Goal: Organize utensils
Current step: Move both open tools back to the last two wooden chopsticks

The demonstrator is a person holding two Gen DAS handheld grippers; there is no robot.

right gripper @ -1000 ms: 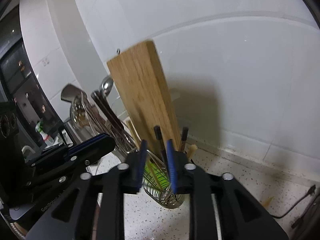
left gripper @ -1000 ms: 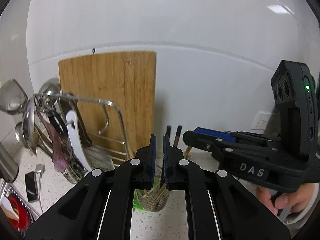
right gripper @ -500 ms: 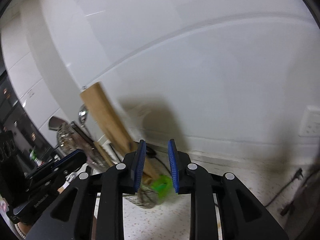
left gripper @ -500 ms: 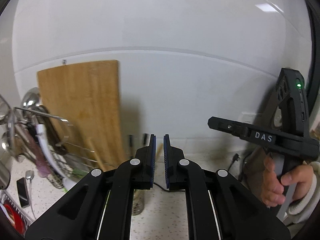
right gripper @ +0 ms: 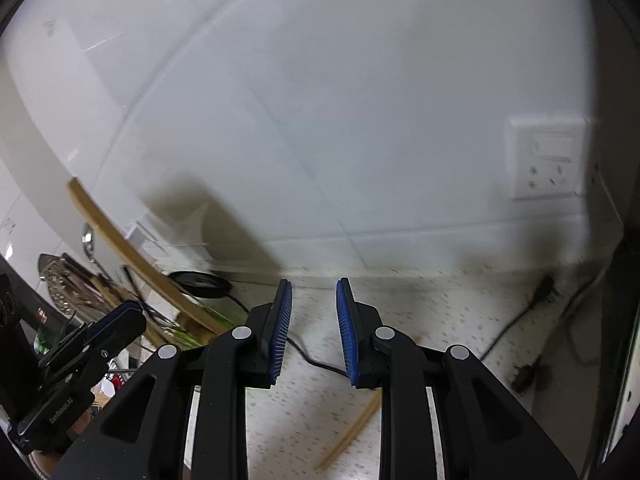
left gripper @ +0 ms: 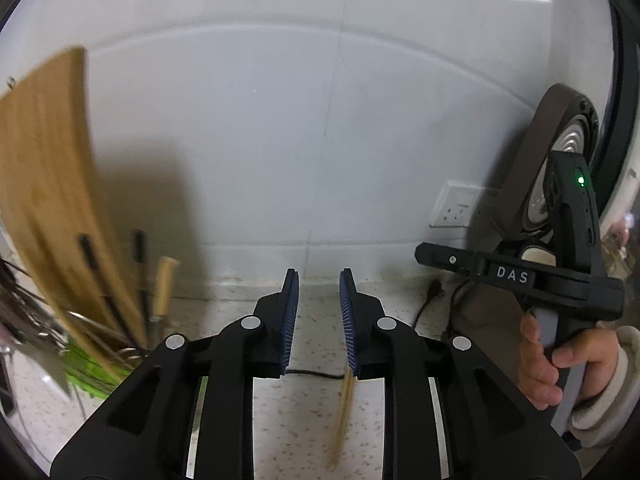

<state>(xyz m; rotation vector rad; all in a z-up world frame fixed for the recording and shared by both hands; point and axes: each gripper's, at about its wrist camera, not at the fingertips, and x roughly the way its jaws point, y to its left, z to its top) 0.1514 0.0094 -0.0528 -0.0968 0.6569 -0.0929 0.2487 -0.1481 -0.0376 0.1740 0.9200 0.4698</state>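
A wooden chopstick [left gripper: 343, 416] lies on the speckled counter [left gripper: 280, 412], just below my left gripper [left gripper: 318, 276], which is open and empty. The chopstick also shows in the right wrist view [right gripper: 352, 436] below my right gripper [right gripper: 313, 284], also open and empty. A wire utensil holder [left gripper: 100, 360] with chopsticks and dark-handled utensils stands at the left, against a leaning wooden cutting board [left gripper: 44, 200]. The right gripper's body shows at the right in the left wrist view [left gripper: 520, 276].
A black cable [right gripper: 516, 324] runs over the counter toward a wall socket [right gripper: 548, 160]. A dish rack with ladles and spatulas [right gripper: 68, 284] stands at the far left. A dark round appliance [left gripper: 560, 160] leans at the right. The white tiled wall is close ahead.
Both grippers have swung right, away from the utensil holder, toward the chopstick on the counter. The left gripper's jaws have opened from nearly shut; the right's have widened.
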